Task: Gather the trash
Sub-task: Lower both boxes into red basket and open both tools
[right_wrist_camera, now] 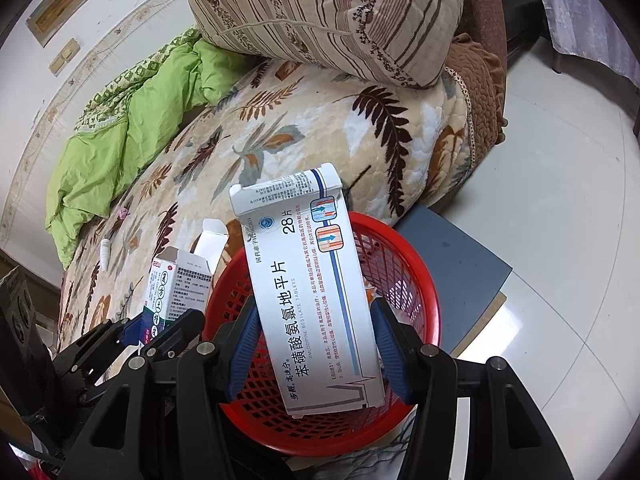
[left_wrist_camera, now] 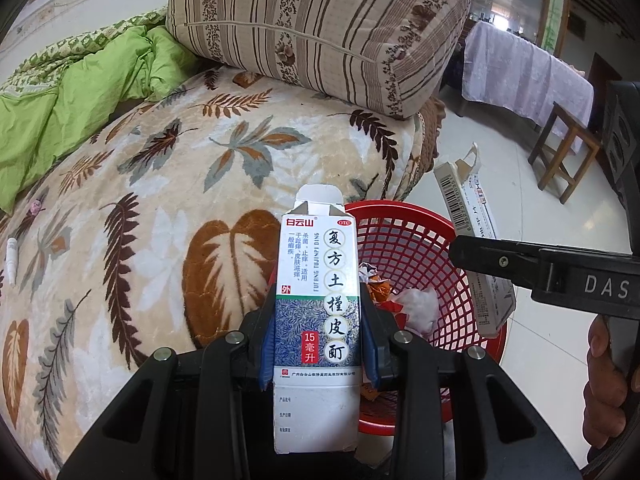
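Red plastic mesh forms the basket (right_wrist_camera: 404, 280) beside the bed (left_wrist_camera: 160, 200), already holding crumpled wrappers (left_wrist_camera: 416, 308). Left tongs (left_wrist_camera: 318, 344) are clamped on a narrow medicine box (left_wrist_camera: 318, 300) at its rim, and right tongs (right_wrist_camera: 320, 340) pinch a wider tablet box (right_wrist_camera: 316, 292) above it. Dropping is the step in hand; next, each pair needs to part over the opening.

You had 2 medicine boxes (left_wrist_camera: 316, 312) (right_wrist_camera: 316, 292), 1 red basket (right_wrist_camera: 416, 264), 1 striped cushion (left_wrist_camera: 320, 28), 1 green quilt (left_wrist_camera: 80, 92), 1 wooden stool (left_wrist_camera: 564, 148), approx. 3 crumpled scraps (left_wrist_camera: 416, 308) inside.
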A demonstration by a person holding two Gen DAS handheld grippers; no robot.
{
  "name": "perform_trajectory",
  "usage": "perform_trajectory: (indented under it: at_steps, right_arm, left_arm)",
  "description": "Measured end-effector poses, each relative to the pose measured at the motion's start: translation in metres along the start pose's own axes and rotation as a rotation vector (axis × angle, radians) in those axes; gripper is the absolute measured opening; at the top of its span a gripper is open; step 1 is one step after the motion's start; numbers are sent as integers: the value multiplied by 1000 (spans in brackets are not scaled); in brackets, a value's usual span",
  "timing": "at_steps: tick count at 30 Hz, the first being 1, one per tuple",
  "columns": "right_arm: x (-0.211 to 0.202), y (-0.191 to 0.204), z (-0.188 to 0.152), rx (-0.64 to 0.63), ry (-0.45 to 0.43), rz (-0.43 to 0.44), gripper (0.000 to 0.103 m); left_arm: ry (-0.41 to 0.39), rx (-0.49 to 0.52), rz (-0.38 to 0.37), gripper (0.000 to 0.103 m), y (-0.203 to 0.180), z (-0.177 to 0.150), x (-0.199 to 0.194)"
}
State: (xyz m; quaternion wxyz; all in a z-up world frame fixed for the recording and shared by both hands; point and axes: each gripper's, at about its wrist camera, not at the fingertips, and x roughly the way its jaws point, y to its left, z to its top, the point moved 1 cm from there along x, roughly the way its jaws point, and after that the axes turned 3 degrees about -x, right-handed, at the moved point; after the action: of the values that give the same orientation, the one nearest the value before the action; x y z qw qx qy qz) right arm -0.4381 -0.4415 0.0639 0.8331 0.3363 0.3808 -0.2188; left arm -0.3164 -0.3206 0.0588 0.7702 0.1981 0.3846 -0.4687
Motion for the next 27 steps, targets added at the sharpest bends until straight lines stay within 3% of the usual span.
perform_trajectory:
  at_steps: [27]
  right_arm:
    - [11, -7, -1, 37, 31, -9, 60]
  left_arm:
    - [16, -4, -5, 33, 1, 0, 6]
